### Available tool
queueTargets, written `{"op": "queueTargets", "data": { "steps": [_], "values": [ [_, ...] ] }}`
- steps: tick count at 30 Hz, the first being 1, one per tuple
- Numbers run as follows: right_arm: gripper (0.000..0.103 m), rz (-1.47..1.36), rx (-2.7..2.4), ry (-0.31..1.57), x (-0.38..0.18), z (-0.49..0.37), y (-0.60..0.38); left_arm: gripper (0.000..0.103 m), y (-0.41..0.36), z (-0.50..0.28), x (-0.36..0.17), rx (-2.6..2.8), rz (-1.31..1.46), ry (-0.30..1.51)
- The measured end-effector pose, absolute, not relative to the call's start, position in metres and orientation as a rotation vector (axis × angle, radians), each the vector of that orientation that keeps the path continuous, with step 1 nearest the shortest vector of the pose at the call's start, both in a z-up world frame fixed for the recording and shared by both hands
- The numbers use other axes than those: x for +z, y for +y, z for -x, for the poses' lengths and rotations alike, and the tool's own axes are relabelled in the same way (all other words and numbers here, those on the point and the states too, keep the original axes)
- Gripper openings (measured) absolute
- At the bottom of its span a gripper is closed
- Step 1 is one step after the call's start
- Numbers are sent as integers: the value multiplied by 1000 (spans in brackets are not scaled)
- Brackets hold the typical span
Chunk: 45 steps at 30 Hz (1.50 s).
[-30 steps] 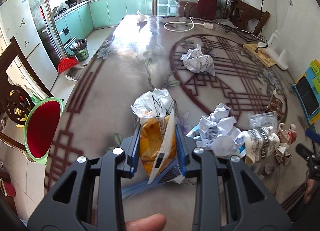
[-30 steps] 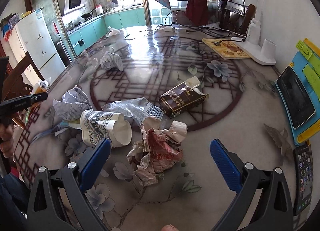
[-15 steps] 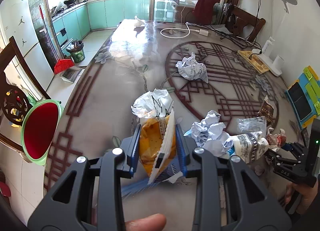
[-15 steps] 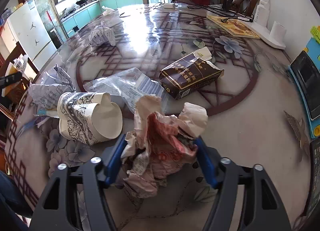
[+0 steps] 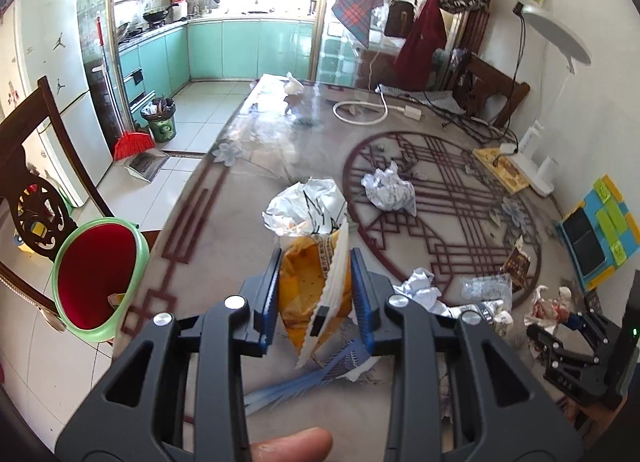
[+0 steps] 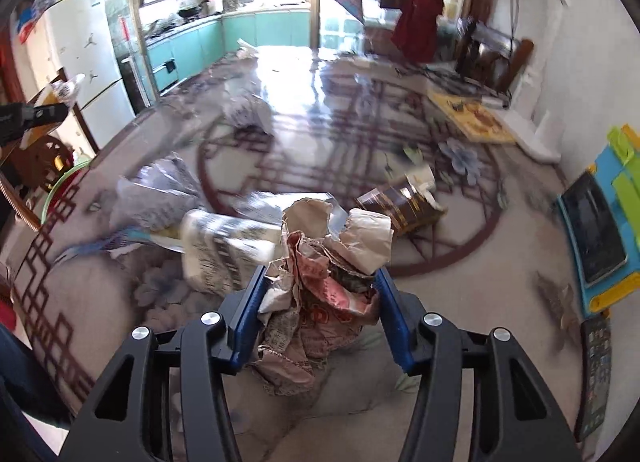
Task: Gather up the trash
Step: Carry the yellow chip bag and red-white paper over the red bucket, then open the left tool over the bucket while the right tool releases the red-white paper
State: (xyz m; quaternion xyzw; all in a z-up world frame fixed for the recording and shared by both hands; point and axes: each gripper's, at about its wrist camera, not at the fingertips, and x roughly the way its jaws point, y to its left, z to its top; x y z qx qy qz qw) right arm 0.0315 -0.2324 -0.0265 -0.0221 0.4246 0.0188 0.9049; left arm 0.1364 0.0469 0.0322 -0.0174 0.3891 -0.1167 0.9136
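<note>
Right now the left gripper (image 5: pixel 316 298) has its 2 blue pads pinched on a yellow snack wrapper (image 5: pixel 304 286), a white crumpled sheet (image 5: pixel 308 204) bunched at its top, and the bundle hangs clear above the table (image 5: pixel 224 230). The right gripper (image 6: pixel 318 310) is closing on a reddish crumpled paper wad (image 6: pixel 320 282), and both pads look pressed into its sides, though motion blur in the right wrist view makes it hard to say whether the wad is off the surface. To do this step well, the right grip should finish squeezing before any lift, since loose flaps trail below the pads and could shed. Just beside that wad lie a printed paper cup (image 6: pixel 218 250) on its side, a clear plastic bag (image 6: pixel 160 190) and a dark brown carton (image 6: pixel 400 206); farther out sits another crumpled paper ball (image 5: pixel 388 190). The red-lined green bin (image 5: pixel 96 278) stands off the table's left edge, near the left hand, so that bundle likely goes first, carried over the rim before release. The phone (image 6: pixel 596 222) at the right edge is best left alone.
</note>
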Motion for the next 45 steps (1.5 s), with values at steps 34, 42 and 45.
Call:
{"op": "queueTargets", "data": {
  "steps": [34,42,45],
  "values": [
    [52,178,549,744,52,-136,90,31,323,-214,21,212,151,848],
    [52,184,569,734,56,-164,128,31,334,-229,-17,217,167,942],
    [52,191,567,739,51,-169,134,34,341,-236,-24,225,181,963]
  ]
}}
